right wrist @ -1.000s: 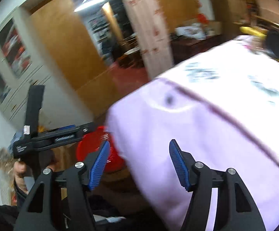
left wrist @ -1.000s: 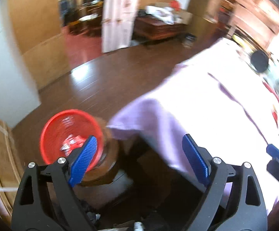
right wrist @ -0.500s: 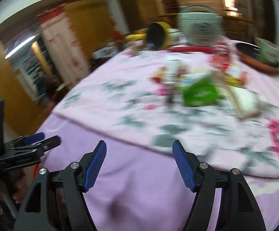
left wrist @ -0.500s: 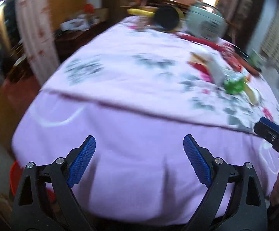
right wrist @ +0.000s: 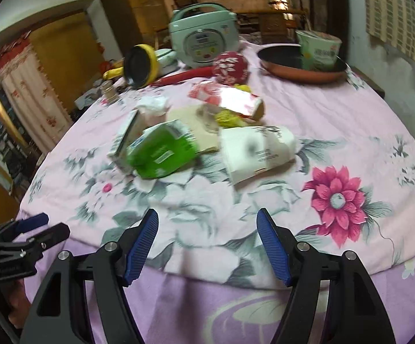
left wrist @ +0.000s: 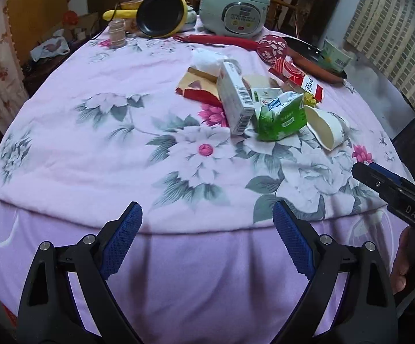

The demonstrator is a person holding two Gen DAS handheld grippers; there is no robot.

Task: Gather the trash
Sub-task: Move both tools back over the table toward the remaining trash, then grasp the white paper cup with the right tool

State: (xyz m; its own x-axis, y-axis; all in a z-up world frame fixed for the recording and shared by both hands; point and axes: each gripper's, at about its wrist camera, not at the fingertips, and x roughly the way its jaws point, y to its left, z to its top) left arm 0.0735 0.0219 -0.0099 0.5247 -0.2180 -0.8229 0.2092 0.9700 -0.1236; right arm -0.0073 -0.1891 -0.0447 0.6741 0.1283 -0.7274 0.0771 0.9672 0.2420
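**Both grippers swung from bin to table, nothing picked**

Both views have panned off the red bin on the floor and now face the tabletop; a second ago the bin sat between the left fingers, now only a red sliver shows at the bottom-left edge of the left view, too cut off to say what it is

Left gripper [left wrist: 207, 235]: jaws wide apart, nothing between them, hovering over the near edge of the pink floral tablecloth [left wrist: 92, 149]. Right gripper [right wrist: 207, 243]: also wide, nothing held, over the same edge, a bit closer to the trash

Trash sits clustered mid-table, well apart from both grippers: white carton [left wrist: 233, 100] leaning, green pack [left wrist: 282, 117] touching it, crushed paper cup [left wrist: 326, 129] on its side just beside the pack, red-and-white Bud wrapper [left wrist: 310, 86] behind. Right view is motion-blurred, labels unreadable; the flat cardboard under the pile is mostly covered

Non-trash at the far side: rice cooker [left wrist: 236, 11], yellow pan [left wrist: 161, 14] tilted on edge, red spatula [left wrist: 221, 40], copper pan [right wrist: 302, 66] with a green tub [right wrist: 319, 51] in it

Open cloth between grippers and the pile
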